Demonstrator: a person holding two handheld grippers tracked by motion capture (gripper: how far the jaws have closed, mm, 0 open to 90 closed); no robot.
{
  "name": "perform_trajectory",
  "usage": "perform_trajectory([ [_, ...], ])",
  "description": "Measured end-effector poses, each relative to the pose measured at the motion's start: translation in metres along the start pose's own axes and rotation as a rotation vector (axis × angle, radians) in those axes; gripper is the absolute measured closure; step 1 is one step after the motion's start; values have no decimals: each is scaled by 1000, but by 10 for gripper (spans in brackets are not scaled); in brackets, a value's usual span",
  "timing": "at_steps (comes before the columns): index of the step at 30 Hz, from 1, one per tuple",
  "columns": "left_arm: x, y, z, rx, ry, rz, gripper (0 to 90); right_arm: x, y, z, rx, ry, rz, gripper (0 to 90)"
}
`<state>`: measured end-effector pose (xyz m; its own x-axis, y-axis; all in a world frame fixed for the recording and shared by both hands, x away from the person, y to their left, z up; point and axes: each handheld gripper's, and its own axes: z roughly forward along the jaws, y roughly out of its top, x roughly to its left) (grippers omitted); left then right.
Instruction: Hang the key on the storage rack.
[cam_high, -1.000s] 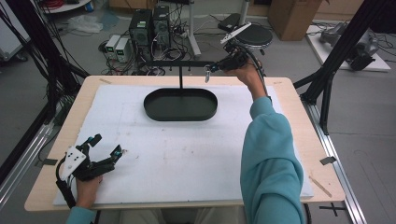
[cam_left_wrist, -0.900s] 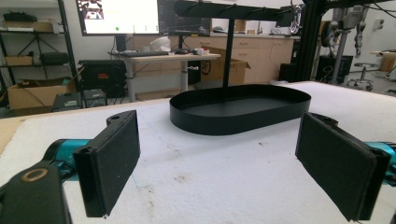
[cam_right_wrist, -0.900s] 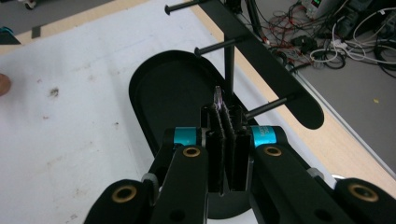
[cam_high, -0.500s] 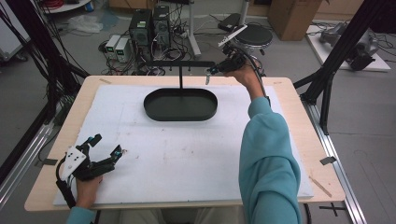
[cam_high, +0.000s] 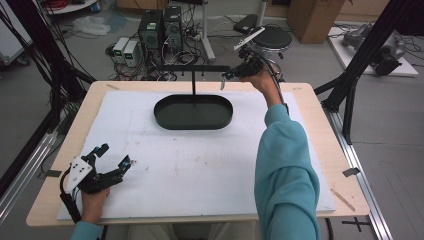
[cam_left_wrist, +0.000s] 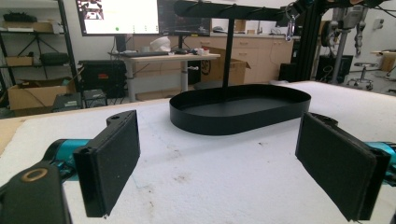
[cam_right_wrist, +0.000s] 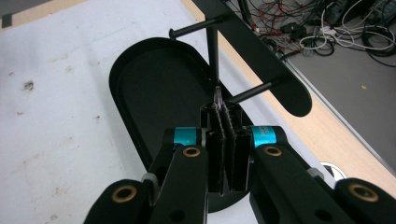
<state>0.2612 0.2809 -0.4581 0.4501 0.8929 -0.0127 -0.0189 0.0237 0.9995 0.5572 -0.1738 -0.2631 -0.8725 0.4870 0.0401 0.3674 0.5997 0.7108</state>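
A black oval tray (cam_high: 193, 112) lies at the far middle of the white mat, and a post rises from it to a black crossbar (cam_high: 192, 67) with thin pegs (cam_right_wrist: 252, 92). My right gripper (cam_high: 227, 76) is raised at the crossbar's right end. It is shut on a small thin metal piece (cam_right_wrist: 218, 95) whose tip pokes out just by a peg. That piece (cam_left_wrist: 289, 21) dangles at the top right of the left gripper view. My left gripper (cam_high: 114, 155) rests on the mat at the near left, open, with nothing between its pads (cam_left_wrist: 112, 163).
The white foam mat (cam_high: 200, 170) covers most of the wooden table (cam_high: 320, 115). Black frame posts (cam_high: 360, 60) stand at both sides. Computers and cables (cam_high: 160, 30) sit on the floor beyond the far edge. The person's teal sleeve (cam_high: 285, 165) crosses the right half of the mat.
My right gripper has edged very slightly left at the crossbar's end, still shut on the metal piece. The left gripper has stayed put.
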Motion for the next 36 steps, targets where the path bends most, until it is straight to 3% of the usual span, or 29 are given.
perform_trajectory([
  [28, 0, 0, 0, 3, 0, -2, 143, -7, -1, 5, -27, -97, 6, 870],
  [30, 0, 0, 0, 3, 0, -2, 143, -6, -1, 5, -36, -119, 18, 734],
  [32, 0, 0, 0, 3, 0, -3, 143, -5, -1, 4, -45, -170, 32, 612],
  [33, 0, 0, 0, 3, 0, -3, 143, -5, -1, 4, -45, -170, 32, 612],
  [34, 0, 0, 0, 4, 1, -4, 142, -4, -1, 2, -46, -214, 60, 444],
  [35, 0, 0, 0, 4, 1, -4, 143, -3, -2, 0, -51, -223, 72, 366],
  [36, 0, 0, 0, 1, 1, -5, 143, -3, -2, 0, -51, -223, 72, 366],
])
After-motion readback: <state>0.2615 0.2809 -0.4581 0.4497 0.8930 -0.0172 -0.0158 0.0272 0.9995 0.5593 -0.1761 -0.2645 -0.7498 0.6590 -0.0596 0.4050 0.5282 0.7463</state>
